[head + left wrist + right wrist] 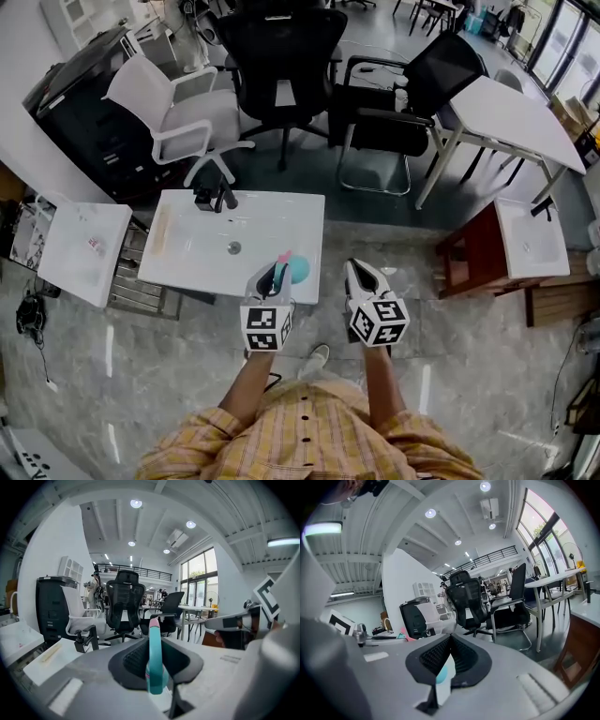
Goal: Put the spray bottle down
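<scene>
I have the teal plastic spray bottle with the pink nozzle (154, 663) pinched in my left gripper (273, 275). The gripper's black pads press on the bottle's two flanks. In the left gripper view the bottle's long axis runs upright, nozzle at twelve o'clock and body hanging towards six.

My right gripper (357, 270) rides just beside it at three o'clock, with its pads pressed together and nothing between them. The teal seen through their lower gap is the bottle beyond.

In the head view the bottle sits over the near right corner of the white rectangular basin-top bench (187, 255). The bench's drain and black tap (217, 197) lie off at about eleven o'clock. I judge the bottle is above the surface rather than on it, though from this steep angle I cannot be sure how high.

The left hand alone is placed for the set-down. That means lowering straight along the bottle's axis, base first, keeping clear of the bench edge at five o'clock.
</scene>
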Motion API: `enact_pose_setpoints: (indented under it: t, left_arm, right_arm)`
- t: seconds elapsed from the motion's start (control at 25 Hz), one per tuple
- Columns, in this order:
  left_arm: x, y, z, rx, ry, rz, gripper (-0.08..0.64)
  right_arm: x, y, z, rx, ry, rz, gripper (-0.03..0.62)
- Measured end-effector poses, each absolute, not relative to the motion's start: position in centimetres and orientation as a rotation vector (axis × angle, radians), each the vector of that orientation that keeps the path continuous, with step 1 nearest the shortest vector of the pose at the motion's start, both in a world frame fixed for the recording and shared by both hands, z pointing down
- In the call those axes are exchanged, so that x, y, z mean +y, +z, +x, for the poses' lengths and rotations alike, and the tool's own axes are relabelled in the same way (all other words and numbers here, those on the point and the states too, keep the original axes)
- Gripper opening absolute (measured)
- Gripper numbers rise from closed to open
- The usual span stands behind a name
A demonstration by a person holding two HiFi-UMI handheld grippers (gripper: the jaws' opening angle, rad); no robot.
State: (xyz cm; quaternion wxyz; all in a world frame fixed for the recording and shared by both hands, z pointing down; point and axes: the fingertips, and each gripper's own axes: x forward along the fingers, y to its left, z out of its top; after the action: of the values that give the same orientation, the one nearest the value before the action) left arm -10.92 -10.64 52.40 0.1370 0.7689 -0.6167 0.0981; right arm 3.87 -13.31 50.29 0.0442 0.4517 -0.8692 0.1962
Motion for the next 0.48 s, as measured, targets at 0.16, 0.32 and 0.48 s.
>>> enact_pose_setpoints:
  t: [0.16,0.32,0.48]
  left_arm:
    - [-12.2,53.4,-10.4,-1.773,0.308,2.22,0.071]
    - [-13.1,53.7,-9.7,-1.761,0.342,2.222,0.071]
    - [-14.3,54.1,-9.4,-1.753,0.359,2.224,0.071]
  right_arm:
    - [-14.6,51.5,4.2,-2.629,0.63,1.374,-0.002]
    - [-15.2,52.1,4.9,-2.606,0.664,1.378,-0.002]
    - [-15.9,52.5,5.2,-2.598,0.663,1.382,-0.001]
